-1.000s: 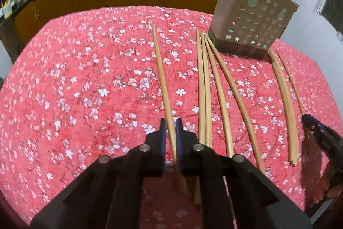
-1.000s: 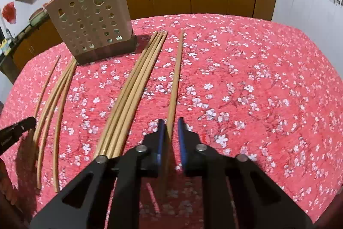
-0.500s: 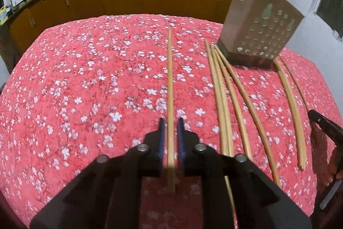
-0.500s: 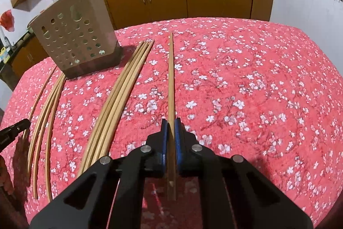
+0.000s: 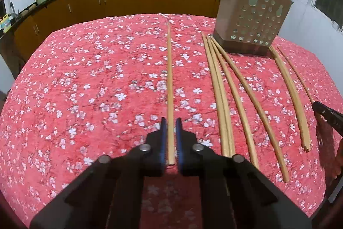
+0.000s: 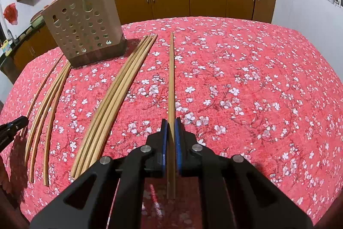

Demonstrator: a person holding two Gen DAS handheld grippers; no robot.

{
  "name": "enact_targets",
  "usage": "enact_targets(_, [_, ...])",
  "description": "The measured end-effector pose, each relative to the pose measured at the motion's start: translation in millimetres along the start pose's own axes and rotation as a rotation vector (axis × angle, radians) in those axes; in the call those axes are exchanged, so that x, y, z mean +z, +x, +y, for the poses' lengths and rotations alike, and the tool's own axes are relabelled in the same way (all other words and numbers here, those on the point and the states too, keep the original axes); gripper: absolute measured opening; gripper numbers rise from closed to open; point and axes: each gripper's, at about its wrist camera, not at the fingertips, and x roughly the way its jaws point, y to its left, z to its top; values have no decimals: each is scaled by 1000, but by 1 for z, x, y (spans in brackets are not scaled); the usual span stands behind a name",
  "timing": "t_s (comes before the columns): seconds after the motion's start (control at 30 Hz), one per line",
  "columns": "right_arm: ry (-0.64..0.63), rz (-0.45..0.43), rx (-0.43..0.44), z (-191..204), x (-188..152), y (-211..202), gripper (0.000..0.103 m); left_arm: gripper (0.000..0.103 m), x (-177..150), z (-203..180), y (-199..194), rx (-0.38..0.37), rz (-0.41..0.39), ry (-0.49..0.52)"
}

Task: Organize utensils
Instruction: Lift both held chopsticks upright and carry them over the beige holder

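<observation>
The left gripper [image 5: 170, 129] is clamping one chopstick [image 5: 169, 87] near its near end, the blue pads [image 5: 163, 138] pressing on both sides of the stick. The right gripper [image 6: 170, 129] is likewise clamping a single chopstick [image 6: 171, 83], whose near end is sticking out behind the pads toward the camera. Each held stick is pointing away from its camera toward the far edge of the surface [image 5: 85, 70], which is covered in a red flowered cloth.

The holder [image 5: 250, 20], a beige box with round holes, is standing upright at the far side of the surface. In the left view, four loose chopsticks [image 5: 231, 96] are lying fanned out on the cloth, their far tips just beside the holder's near left corner. More loose sticks [image 5: 289, 89] are lying on the holder's other side, their far ends just beside its base. The left held chopstick is well to the left of the holder.
</observation>
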Motion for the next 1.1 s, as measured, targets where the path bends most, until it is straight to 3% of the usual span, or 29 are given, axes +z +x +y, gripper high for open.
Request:
enact_targets(0.1, [6, -33, 10, -3, 2, -14, 8, 7, 0, 6, -4, -2, 19, -5])
enact_targets(0.27, [5, -105, 14, -8, 10, -42, 8, 7, 1, 14, -31, -5, -16, 9])
enact_targets(0.73, [28, -322, 24, -12, 46, -103, 8, 7, 46, 21, -123, -28, -276, -52])
enact_targets(1.1, [25, -420, 30, -12, 67, -130, 8, 7, 77, 20, -170, -36, -446, -77])
